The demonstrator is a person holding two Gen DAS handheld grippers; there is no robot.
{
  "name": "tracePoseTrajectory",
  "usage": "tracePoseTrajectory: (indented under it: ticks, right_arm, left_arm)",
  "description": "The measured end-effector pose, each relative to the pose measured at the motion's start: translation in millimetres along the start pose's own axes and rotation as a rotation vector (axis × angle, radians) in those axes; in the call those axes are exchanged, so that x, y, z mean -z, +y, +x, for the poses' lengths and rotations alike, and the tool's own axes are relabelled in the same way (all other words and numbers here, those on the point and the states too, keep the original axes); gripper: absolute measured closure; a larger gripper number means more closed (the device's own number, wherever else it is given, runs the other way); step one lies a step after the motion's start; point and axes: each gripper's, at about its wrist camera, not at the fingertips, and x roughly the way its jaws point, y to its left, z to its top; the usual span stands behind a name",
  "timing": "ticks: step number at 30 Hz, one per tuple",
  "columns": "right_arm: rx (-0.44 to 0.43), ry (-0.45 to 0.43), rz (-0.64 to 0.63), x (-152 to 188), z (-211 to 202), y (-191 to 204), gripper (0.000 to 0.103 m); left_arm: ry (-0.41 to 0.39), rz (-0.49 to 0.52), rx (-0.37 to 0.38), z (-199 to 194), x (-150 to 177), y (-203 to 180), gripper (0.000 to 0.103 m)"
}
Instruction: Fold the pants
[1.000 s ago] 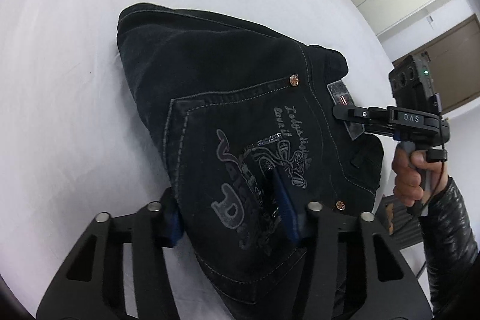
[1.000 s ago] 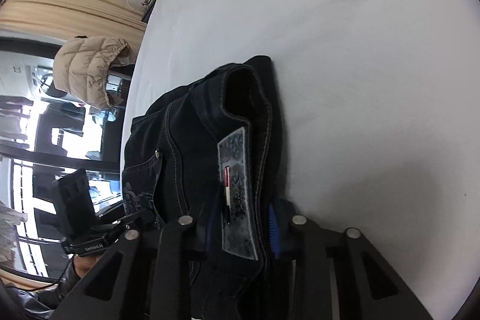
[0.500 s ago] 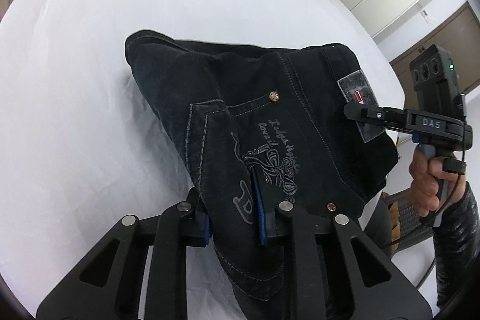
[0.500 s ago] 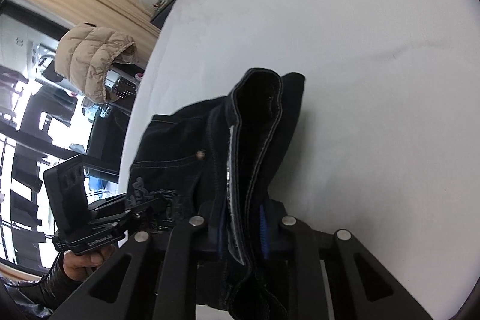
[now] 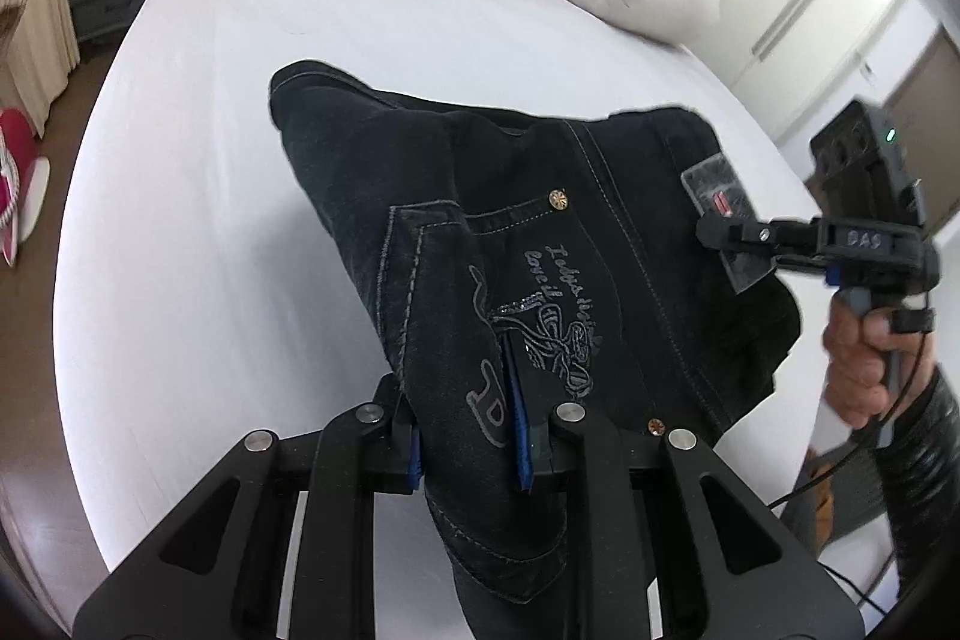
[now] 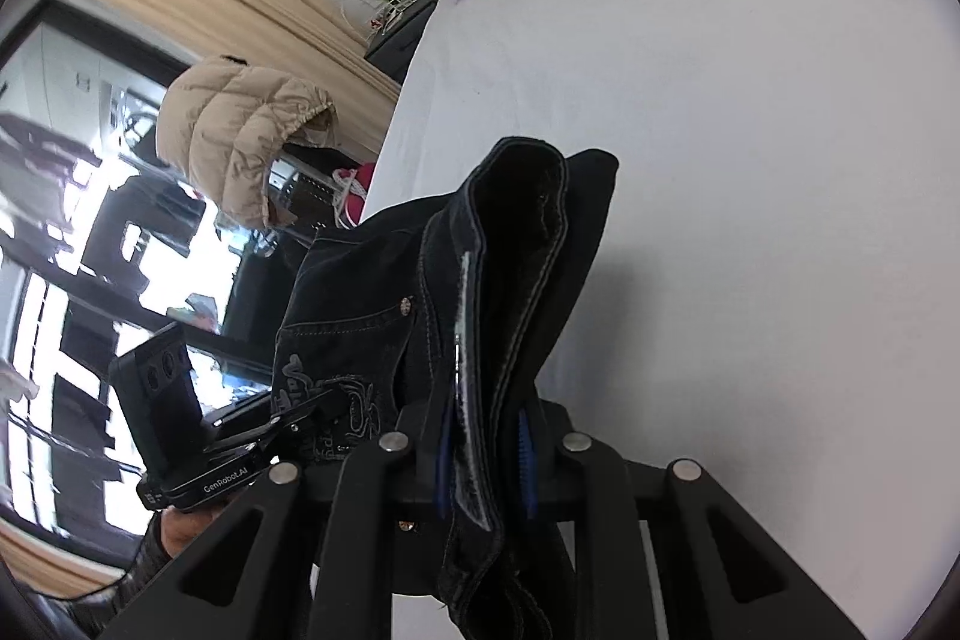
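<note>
The folded black pants (image 5: 540, 244) hang partly lifted over the white bed (image 5: 240, 130), left gripper (image 5: 468, 436) clamped on the pocket side, right gripper (image 6: 483, 451) on the waistband layers — thick denim could slip; the fold would sag open.

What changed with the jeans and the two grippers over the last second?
Both grippers closed onto the black jeans: the left gripper on the embroidered pocket, the right gripper on the waistband by the label. Together they lifted the folded bundle off the white bed; its far end now hangs clear. The jeans stayed folded, the pillows unmoved.
</note>
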Motion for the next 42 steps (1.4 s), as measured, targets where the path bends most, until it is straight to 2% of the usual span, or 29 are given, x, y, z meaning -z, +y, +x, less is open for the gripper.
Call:
tracePoseTrajectory:
  ticks: [3,6,8,9,12,14,15,16,18,20,23,26,29,30,33,37,40,42]
  right_arm:
    - [-0.028,0.035,0.052,-21.5,38.2,-14.9,0.084]
    - [-0.013,0.086,0.102,-28.0,73.0,-35.8,0.083]
    - [-0.010,0.093,0.151,-25.7,86.3,-53.2,0.078]
    - [-0.024,0.088,0.173,-23.7,88.4,-61.6,0.070]
    - [-0.095,0.050,0.220,-13.4,87.3,-79.2,0.067]
    - [-0.107,0.014,0.235,-8.3,83.2,-77.9,0.059]
    - [-0.098,-0.001,0.235,-6.8,79.4,-75.7,0.051]
    - [-0.083,-0.019,0.232,-4.8,73.8,-71.7,0.040]
    - [-0.013,-0.069,0.196,0.5,57.6,-56.8,0.032]
    - [0.049,-0.104,0.124,8.6,40.6,-36.7,0.032]
    - [0.122,-0.164,0.026,29.8,10.0,-1.7,0.031]
    - [0.203,-0.232,-0.058,53.7,-20.6,32.7,0.029]
    - [0.300,-0.319,-0.157,85.1,-52.5,74.7,0.020]
    - [0.319,-0.349,-0.184,97.6,-62.5,85.7,0.017]
    - [0.378,-0.456,-0.255,133.5,-92.1,121.1,0.002]
    - [0.393,-0.564,-0.294,178.2,-126.1,156.7,0.000]
    - [0.419,-0.600,-0.303,201.4,-143.5,176.7,0.000]
    - [0.477,-0.632,-0.318,213.1,-154.1,192.4,0.000]
  left_arm:
    - [0.016,-0.044,0.006,16.7,-10.9,39.3,0.083]
    - [0.054,-0.079,-0.009,39.2,-8.8,71.5,0.083]
    - [0.054,-0.107,0.009,43.7,-4.4,81.9,0.082]
    - [0.046,-0.114,0.013,45.0,-3.3,87.3,0.081]
    - [0.017,-0.135,0.018,45.8,2.1,88.3,0.074]
    - [-0.001,-0.147,0.022,39.0,2.4,92.1,0.069]
    - [-0.010,-0.149,0.013,38.0,-1.3,93.7,0.067]
    - [-0.030,-0.142,-0.015,28.8,-1.2,97.0,0.065]
    - [-0.075,-0.120,-0.057,14.5,-2.1,100.6,0.057]
    - [-0.162,-0.074,-0.133,-15.7,5.6,77.6,0.029]
    - [-0.306,-0.031,-0.226,-64.3,20.7,43.3,0.009]
    - [-0.421,0.011,-0.319,-113.4,43.2,5.9,0.003]
    - [-0.520,0.013,-0.441,-160.5,71.6,-27.6,0.000]
    - [-0.563,0.013,-0.464,-177.3,84.3,-39.8,0.000]
    - [-0.647,0.001,-0.463,-216.5,118.2,-58.6,0.000]
    - [-0.622,0.019,-0.473,-246.9,152.9,-85.3,0.000]
    - [-0.560,-0.002,-0.542,-260.6,166.6,-96.7,0.000]
    - [-0.529,-0.038,-0.570,-269.9,174.6,-102.9,0.000]
